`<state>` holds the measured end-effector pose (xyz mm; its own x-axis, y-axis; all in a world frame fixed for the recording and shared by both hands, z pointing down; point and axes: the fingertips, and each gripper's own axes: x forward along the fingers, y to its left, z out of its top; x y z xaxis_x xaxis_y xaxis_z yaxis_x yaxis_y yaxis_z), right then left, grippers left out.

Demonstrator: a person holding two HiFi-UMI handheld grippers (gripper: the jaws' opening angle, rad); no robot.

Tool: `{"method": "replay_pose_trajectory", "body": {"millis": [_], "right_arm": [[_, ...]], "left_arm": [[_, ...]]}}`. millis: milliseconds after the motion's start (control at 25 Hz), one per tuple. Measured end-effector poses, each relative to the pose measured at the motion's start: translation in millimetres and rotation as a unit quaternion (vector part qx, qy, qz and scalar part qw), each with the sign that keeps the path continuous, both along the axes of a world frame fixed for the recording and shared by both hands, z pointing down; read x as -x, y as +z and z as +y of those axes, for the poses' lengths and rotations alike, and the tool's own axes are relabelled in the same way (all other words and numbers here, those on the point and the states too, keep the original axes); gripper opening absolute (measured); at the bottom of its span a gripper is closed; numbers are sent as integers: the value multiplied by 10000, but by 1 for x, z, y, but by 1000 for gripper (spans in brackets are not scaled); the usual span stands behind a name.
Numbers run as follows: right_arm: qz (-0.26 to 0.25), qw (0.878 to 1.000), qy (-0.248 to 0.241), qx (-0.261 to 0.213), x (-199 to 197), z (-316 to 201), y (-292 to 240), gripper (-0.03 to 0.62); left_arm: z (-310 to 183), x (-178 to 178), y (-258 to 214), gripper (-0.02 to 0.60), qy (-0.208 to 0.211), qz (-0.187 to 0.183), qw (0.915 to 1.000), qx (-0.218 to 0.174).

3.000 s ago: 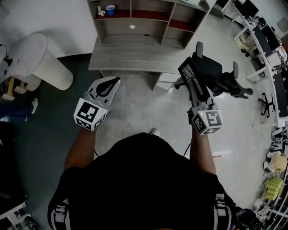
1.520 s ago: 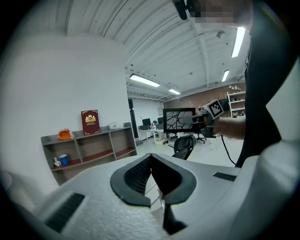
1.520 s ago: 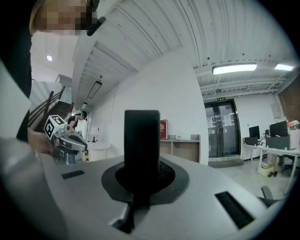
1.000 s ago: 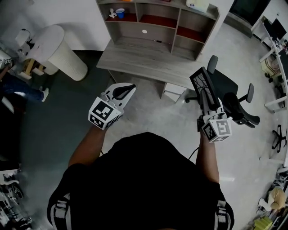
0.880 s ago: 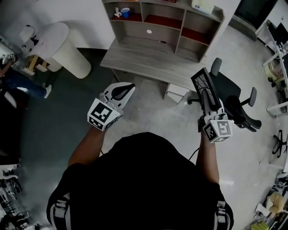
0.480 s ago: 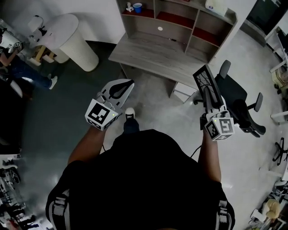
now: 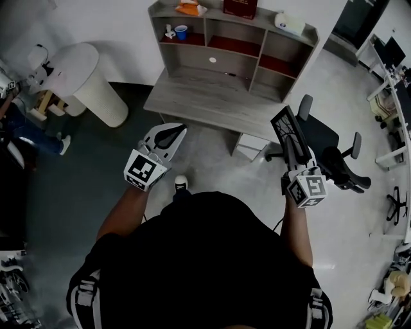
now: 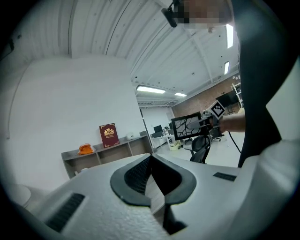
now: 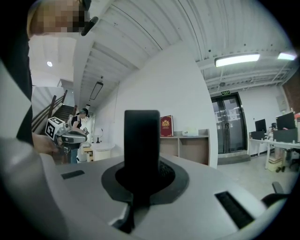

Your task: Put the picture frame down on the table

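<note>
The picture frame [image 7: 286, 128] is black with a branch pattern and stands up on edge in my right gripper [image 7: 294, 159], which is shut on its lower end. In the right gripper view the frame [image 9: 141, 145] shows edge-on as a dark bar between the jaws. The left gripper view shows the frame [image 8: 187, 126] face-on at the right. My left gripper [image 7: 172, 132] is held level at the left, its jaws [image 8: 151, 157] shut with nothing in them. Both grippers hang over the floor short of the grey wooden desk [image 7: 199, 96].
A hutch with shelves stands on the desk's back, with a red book [image 7: 239, 8] and a blue cup [image 7: 182, 30]. A white drawer unit [image 7: 252, 144] sits under the desk. A black office chair [image 7: 327, 138] is right of the frame. A white round stand [image 7: 90, 80] stands far left.
The desk and hutch have shifted in the head view as the person walks toward them. The left gripper has moved slightly forward. The frame stays in the right gripper.
</note>
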<state>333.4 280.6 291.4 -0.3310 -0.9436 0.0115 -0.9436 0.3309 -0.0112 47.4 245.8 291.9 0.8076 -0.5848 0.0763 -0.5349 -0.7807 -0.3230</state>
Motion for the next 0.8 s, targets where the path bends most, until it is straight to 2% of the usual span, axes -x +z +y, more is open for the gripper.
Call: {"method": "replay_pose_trajectory", "body": {"millis": [360,800], "right_arm": [[152,9995,227,140,37,-48,7,18],[215,9991,209,290,91,-130,12,18]], "left_arm": [[-63,47,14,18,-26,98,9998,184],[-151,98,28,17,-92,185,9993,321]]}}
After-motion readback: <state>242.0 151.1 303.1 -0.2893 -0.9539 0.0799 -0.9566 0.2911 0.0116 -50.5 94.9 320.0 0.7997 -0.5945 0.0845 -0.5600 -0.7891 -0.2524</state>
